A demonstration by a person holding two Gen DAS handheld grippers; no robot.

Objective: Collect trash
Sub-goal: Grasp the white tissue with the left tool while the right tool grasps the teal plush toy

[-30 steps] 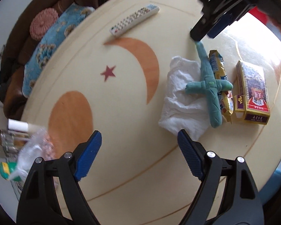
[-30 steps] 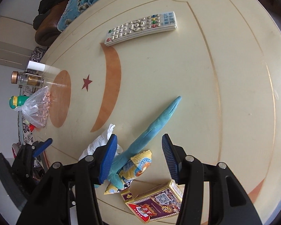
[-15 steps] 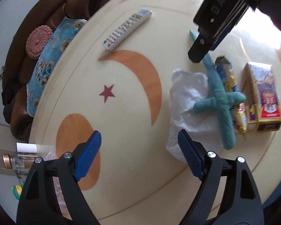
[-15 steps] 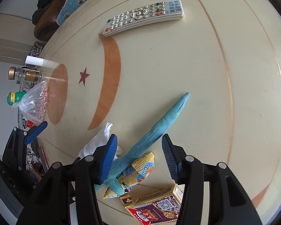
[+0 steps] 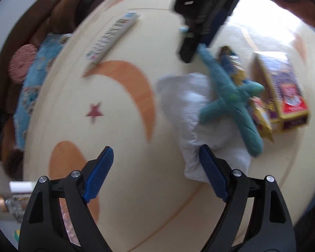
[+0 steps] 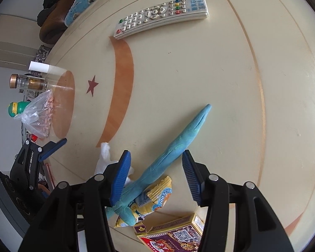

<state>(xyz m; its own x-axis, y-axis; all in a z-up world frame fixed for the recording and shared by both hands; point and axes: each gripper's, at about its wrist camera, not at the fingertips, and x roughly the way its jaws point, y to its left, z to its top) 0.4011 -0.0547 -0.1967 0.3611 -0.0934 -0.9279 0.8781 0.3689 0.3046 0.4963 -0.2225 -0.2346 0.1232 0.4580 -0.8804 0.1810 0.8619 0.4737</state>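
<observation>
Nothing collected yet. Crumpled tissue (image 5: 191, 113), snack wrapper (image 6: 151, 199) and card box (image 5: 283, 90) lie near the table (image 6: 220, 73) edge. Left gripper (image 5: 155, 174) wide open, empty; right gripper (image 6: 155, 180) half-open astride the plush toy (image 6: 178, 142), not gripping.

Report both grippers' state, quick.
Left gripper: open, holding nothing, one pad at the edge of the white tissue.
Right gripper: open, straddling the teal plush toy, not gripping it.

Living room: sofa (image 5: 58, 16), remote (image 6: 161, 16)
</observation>
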